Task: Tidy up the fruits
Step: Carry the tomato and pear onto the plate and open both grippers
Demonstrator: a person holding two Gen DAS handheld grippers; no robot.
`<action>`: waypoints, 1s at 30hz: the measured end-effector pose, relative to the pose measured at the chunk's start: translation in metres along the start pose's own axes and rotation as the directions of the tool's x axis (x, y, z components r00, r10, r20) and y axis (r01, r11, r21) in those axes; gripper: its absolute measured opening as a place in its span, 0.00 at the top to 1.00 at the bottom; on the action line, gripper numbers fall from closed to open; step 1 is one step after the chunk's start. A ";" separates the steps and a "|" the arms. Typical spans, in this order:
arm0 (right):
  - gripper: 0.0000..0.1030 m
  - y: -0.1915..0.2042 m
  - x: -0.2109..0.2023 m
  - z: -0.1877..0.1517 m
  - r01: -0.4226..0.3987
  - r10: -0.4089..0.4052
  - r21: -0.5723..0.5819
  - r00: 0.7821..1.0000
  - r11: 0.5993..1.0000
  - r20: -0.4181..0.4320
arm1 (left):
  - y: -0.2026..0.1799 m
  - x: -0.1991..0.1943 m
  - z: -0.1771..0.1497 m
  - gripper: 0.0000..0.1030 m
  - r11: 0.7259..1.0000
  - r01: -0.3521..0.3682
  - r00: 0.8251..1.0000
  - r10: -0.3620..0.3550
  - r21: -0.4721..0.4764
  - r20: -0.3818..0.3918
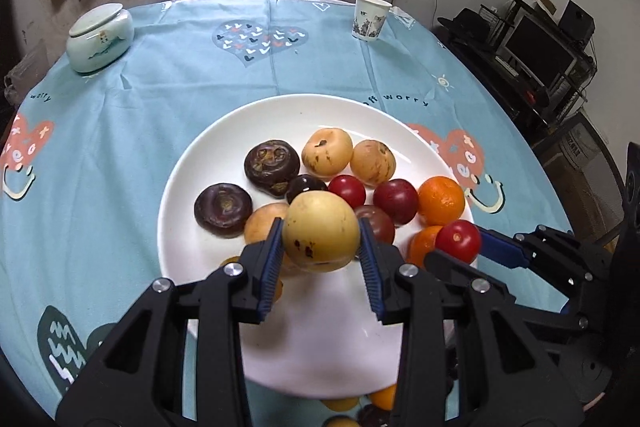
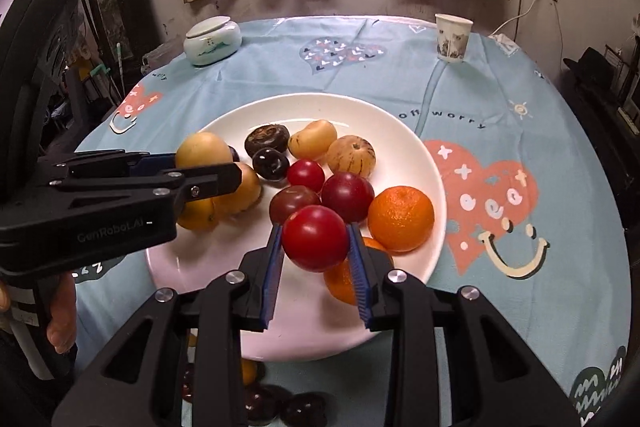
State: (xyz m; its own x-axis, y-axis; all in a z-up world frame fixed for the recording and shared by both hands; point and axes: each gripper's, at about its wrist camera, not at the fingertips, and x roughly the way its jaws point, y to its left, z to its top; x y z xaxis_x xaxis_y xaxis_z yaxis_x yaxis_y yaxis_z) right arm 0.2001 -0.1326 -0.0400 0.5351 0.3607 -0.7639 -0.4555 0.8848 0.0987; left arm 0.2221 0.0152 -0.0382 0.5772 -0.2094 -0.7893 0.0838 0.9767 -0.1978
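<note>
Fruits lie gathered on a white plate (image 1: pixel 188 187), and we hold 2 more above it. Nearest us, our left gripper (image 1: pixel 321 241) has its jaws clamped on a yellow speckled fruit (image 1: pixel 321 235), lifted over the plate's near half. Our right gripper (image 2: pixel 315 241) has its jaws clamped on a red plum (image 2: pixel 315 238), raised above the plate's right side, just over an orange (image 2: pixel 340 287). A few dark and orange fruits (image 2: pixel 256 397) sit on the cloth below the plate's near rim, partly hidden by the gripper frames.

On the plate past the held plum we see a dark reddish tomato-like fruit (image 2: pixel 294 202), 2 more red plums (image 2: pixel 347 195), and a second orange (image 2: pixel 401 219) at the right rim. Farther back lie 3 dark water chestnuts (image 1: pixel 272 167) and 2 tan speckled fruits (image 1: pixel 327 151).

Beyond the plate, on the blue heart-printed tablecloth (image 1: pixel 180 75), a lidded celadon jar (image 1: pixel 100 39) stands far left and a paper cup (image 1: pixel 370 17) far right, well apart.
</note>
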 end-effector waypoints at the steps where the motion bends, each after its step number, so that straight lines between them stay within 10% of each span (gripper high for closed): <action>1: 0.69 0.000 0.003 -0.001 -0.004 0.004 -0.001 1.000 1.000 -0.003 | 0.000 0.004 0.000 0.64 1.000 0.000 1.000 0.000 0.002 -0.009; 6: 0.67 -0.001 0.012 0.001 -0.020 0.020 -0.004 1.000 1.000 0.001 | -0.003 0.008 0.000 0.64 1.000 0.014 1.000 -0.014 0.018 -0.015; 9: 0.39 -0.005 0.015 0.003 0.017 -0.018 0.014 1.000 1.000 0.007 | -0.004 0.008 0.001 0.64 1.000 0.017 1.000 -0.017 0.021 -0.003; 16: 0.39 -0.013 -0.022 -0.008 0.029 -0.032 0.054 0.998 0.998 0.055 | -0.003 -0.003 0.000 0.35 0.998 -0.045 0.997 0.043 0.037 0.065; 30: 0.39 -0.018 -0.055 -0.096 0.045 -0.038 0.153 0.998 0.987 -0.051 | 0.000 -0.037 -0.015 0.30 0.999 -0.001 0.992 -0.003 0.035 0.125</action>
State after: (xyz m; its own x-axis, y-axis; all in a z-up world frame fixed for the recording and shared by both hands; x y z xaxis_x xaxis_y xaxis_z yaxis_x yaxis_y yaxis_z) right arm 0.1108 -0.1969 -0.0610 0.5151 0.3113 -0.7986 -0.3165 0.9349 0.1603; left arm 0.1886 0.0220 -0.0180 0.6742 -0.2046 -0.7096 0.1115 0.9780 -0.1761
